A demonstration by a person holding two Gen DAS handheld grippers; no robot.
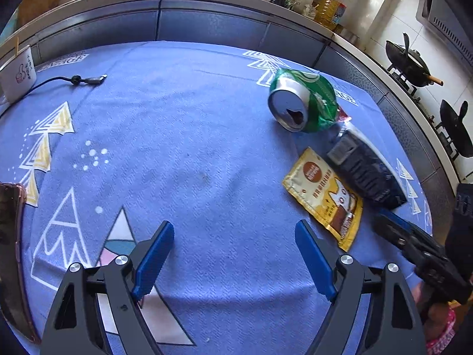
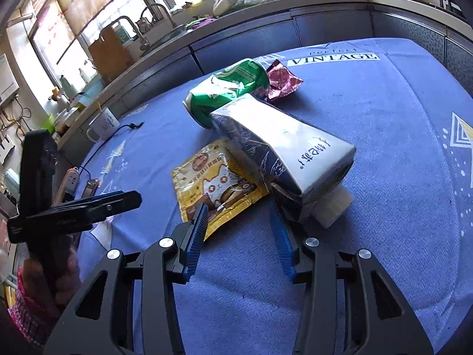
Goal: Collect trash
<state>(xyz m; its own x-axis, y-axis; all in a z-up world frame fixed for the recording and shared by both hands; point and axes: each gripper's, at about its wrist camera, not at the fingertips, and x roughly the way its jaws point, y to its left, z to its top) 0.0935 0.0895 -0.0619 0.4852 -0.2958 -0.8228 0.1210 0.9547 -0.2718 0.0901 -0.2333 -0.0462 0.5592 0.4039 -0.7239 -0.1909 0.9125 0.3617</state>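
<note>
While your right gripper hangs half open and empty at the near edge of the yellow cat-print pouch, its fingertip by the dark carton may nudge that into the green can; your left gripper gapes empty.

2 wrist views (angled downward) share table.

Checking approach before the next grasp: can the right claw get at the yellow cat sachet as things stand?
Probably yes. The right claw stands open just short of the yellow cat sachet, whose near corner lies bare on the blue tablecloth. Its far edge is tucked under the tissue pack, which may drag along.
</note>
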